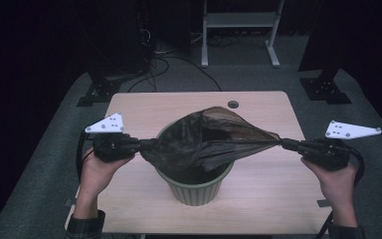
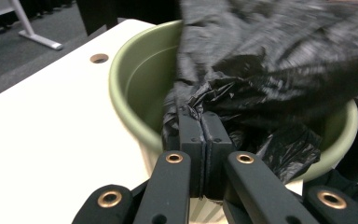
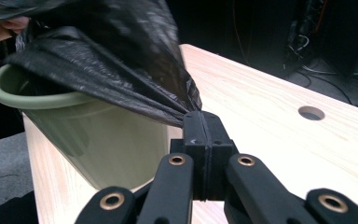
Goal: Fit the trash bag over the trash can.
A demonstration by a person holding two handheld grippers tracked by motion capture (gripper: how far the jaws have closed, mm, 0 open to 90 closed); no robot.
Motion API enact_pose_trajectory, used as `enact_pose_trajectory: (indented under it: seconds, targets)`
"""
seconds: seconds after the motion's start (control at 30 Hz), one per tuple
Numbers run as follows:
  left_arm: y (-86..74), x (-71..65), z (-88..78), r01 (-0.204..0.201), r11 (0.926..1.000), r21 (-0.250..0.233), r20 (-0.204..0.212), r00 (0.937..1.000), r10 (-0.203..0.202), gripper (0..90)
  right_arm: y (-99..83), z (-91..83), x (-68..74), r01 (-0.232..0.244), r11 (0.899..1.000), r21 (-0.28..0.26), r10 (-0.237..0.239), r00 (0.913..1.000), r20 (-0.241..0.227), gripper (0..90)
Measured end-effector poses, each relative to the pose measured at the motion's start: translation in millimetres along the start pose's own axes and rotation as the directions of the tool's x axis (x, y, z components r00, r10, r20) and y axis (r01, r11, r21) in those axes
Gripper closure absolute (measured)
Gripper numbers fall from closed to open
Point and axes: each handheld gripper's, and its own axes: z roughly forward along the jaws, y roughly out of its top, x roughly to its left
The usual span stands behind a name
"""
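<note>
A black plastic bag (image 1: pixel 204 139) hangs stretched over a green bin (image 1: pixel 195 190) on the wooden table (image 1: pixel 263 194). My left gripper (image 1: pixel 148 144) is shut on the bag's left edge, just left of the bin's rim. My right gripper (image 1: pixel 281 143) is shut on the bag's right edge, pulled out well past the rim. In the left gripper view the jaws pinch crumpled bag film (image 2: pixel 242 84) at the near rim of the bin (image 2: pixel 121 84). Taut folds of the bag (image 3: pixel 121 79) run from the closed jaws in the right gripper view, beside the bin (image 3: pixel 88 135).
A round cable hole (image 1: pixel 233 104) sits near the table's far edge. Black stands (image 1: pixel 99 87) and a white frame (image 1: pixel 238 30) are on the carpet beyond, with cables on the floor. Bare tabletop lies on both sides of the bin.
</note>
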Motion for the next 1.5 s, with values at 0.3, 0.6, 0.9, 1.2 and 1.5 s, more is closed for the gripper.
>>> enact_pose_trajectory:
  seconds: [0.3,0.6,0.9,1.2,1.5]
  targets:
    - [-29.6,15.8,-15.5,0.076,0.9969,-0.019,-0.027,0.9967,-0.077,89.2,-11.4,1.6,-4.9,-0.007,0.999,0.037,0.006,0.9996,0.027,89.7]
    - [-23.1,12.5,-29.1,0.059,0.9954,-0.076,-0.067,0.9957,-0.064,57.5,-2.6,0.6,0.3,0.012,1.0,0.006,-0.012,0.9997,0.021,75.4]
    - [2.3,5.3,-41.9,0.011,0.9942,-0.107,-0.078,0.9968,-0.019,43.6,22.9,2.9,11.8,0.053,0.998,-0.043,-0.053,0.9985,0.015,58.9]
    - [34.3,-3.0,-29.1,-0.04,0.9932,-0.109,-0.053,0.998,0.034,38.1,39.3,27.4,24.9,0.088,0.996,-0.027,-0.089,0.9955,-0.032,55.0]
    - [67.9,-10.3,-5.4,-0.071,0.9923,-0.101,-0.009,0.9975,0.07,33.0,46.3,64.1,37.0,0.113,0.994,0.01,-0.111,0.989,-0.098,54.7]
